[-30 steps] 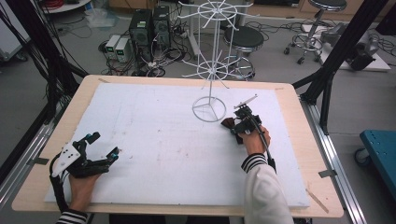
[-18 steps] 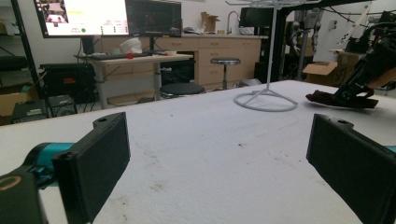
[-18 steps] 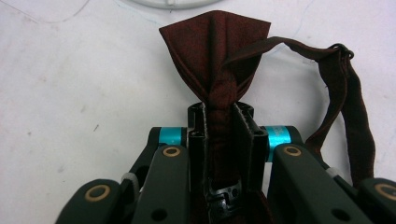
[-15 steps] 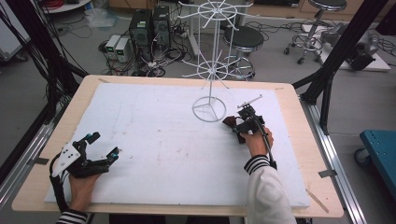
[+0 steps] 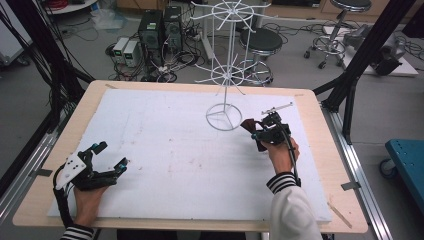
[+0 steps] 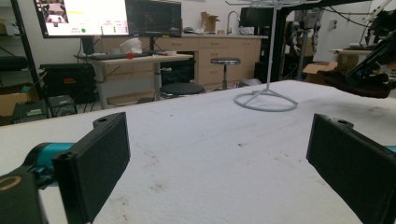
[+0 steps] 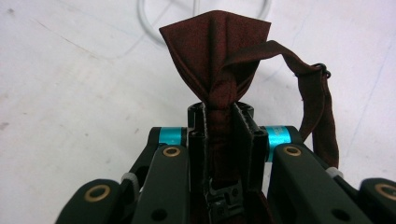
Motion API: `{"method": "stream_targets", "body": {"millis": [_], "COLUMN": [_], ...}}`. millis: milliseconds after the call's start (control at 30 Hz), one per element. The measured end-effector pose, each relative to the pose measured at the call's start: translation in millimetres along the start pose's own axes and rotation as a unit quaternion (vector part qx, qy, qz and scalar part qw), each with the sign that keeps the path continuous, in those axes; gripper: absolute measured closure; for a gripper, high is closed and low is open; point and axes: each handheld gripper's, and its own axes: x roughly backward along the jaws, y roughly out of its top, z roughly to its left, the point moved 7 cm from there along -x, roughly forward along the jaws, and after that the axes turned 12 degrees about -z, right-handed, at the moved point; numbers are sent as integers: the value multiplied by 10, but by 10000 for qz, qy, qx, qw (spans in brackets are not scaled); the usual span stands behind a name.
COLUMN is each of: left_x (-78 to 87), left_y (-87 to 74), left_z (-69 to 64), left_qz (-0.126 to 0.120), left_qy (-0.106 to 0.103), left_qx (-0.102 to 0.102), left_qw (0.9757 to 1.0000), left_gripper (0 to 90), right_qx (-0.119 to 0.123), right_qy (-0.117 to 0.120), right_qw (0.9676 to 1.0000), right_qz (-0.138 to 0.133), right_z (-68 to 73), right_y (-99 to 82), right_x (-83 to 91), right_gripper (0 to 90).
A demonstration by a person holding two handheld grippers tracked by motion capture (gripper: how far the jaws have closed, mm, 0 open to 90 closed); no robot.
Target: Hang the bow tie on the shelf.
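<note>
Two grippers up top: right gripper [image 5: 258,134] carries a dark red fabric bow tie [image 5: 248,125] just short of the white wire rack's ring base [image 5: 223,118], probably for hanging. Left gripper [image 6: 215,163]: jaws wide apart, empty, idle. Right gripper view: jaws clamp the knot, strap [image 7: 317,107] dangling right.

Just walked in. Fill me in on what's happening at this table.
A person works with a handheld gripper in each hand over a white-covered table. The right gripper is shut on a dark red bow tie, held beside the base of a white wire rack. The left gripper rests open and empty near the table's front left.
</note>
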Motion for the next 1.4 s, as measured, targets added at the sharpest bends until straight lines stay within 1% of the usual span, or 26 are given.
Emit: {"method": "stream_targets", "body": {"millis": [33,133,167,200,233,267,300,367,433,467,500,633,700,733,767,800,833,1000,1033,1067,1100,1133,1167,1233,1267,1400], "left_x": [0,-1,-1,-1,-1,-2,-1,-3,-2,-3,-1,-3,-2,-1,-2,-3,-1,-2,-2,-3,-2,-2,-3,-3,-3,-3], "left_y": [0,1,1,1,1,1,1,1,1,1,1,1,1,0,1,1,1,1,1,1,1,1,1,1,1,1], "left_z": [0,-1,-1,-1,-1,-2,-2,-3,-3,-3,-2,-3,-2,-1,-3,-3,-2,-3,-3,-3,-3,-3,-3,-4,-4,-4], "left_qz": [3,-9,-4,-7,-7,-10,-6,-13,-11,-13,-6,-12,-9,-6,-11,-12,-5,-11,-11,-11,-11,-10,-12,-11,-12,-14], "left_qy": [-15,-6,-9,-7,-7,-7,-7,-7,-6,-4,-6,-6,-5,-5,-6,-3,-5,-4,-5,-5,-4,-5,-5,-7,-4,-3], "left_qx": [-6,-8,-9,-10,-12,-10,-14,-7,-10,-7,-15,-11,-11,-14,-9,-10,-17,-10,-11,-10,-15,-13,-11,-13,-11,-11], "left_qw": [10000,10000,10000,10000,10000,10000,10000,10000,10000,10000,10000,10000,10000,10000,10000,10000,10000,10000,10000,10000,10000,10000,10000,10000,10000,10000], "left_gripper": [65,66,65,65,66,66,66,65,66,66,65,65,65,65,65,65,65,65,65,66,66,66,65,65,65,66], "right_qx": [27,52,24,24,21,21,52,72,74,42,72,112,98,135,137,125,125,116,116,131,114,114,132,173,173,193], "right_qy": [1,-37,-60,-60,-80,-80,-94,-104,-94,-67,-37,-26,8,5,-26,-25,-25,97,97,158,191,191,227,222,222,248], "right_qw": [9999,9996,9990,9990,9982,9982,9974,9965,9962,9957,9946,9930,9911,9890,9880,9873,9873,9822,9822,9794,9784,9784,9769,9757,9757,9720], "right_qz": [-129,-265,-437,-437,-586,-586,-712,-824,-865,-920,-1037,-1177,-1325,-1472,-1535,-1583,-1583,-1871,-1871,-2008,-2056,-2056,-2123,-2174,-2174,-2330], "right_z": [20,36,54,54,67,67,75,83,85,97,108,130,146,158,162,167,167,204,204,225,240,240,258,267,267,291], "right_y": [32,62,98,98,129,129,155,174,181,189,208,233,257,285,296,304,304,348,348,372,382,382,395,407,407,445], "right_x": [53,113,176,176,234,234,287,338,356,388,430,487,527,568,590,603,603,689,689,723,739,739,766,785,785,831], "right_gripper": [772,772,772,772,772,772,772,772,772,772,772,772,773,772,773,772,772,773,773,773,773,773,773,773,773,772]}}
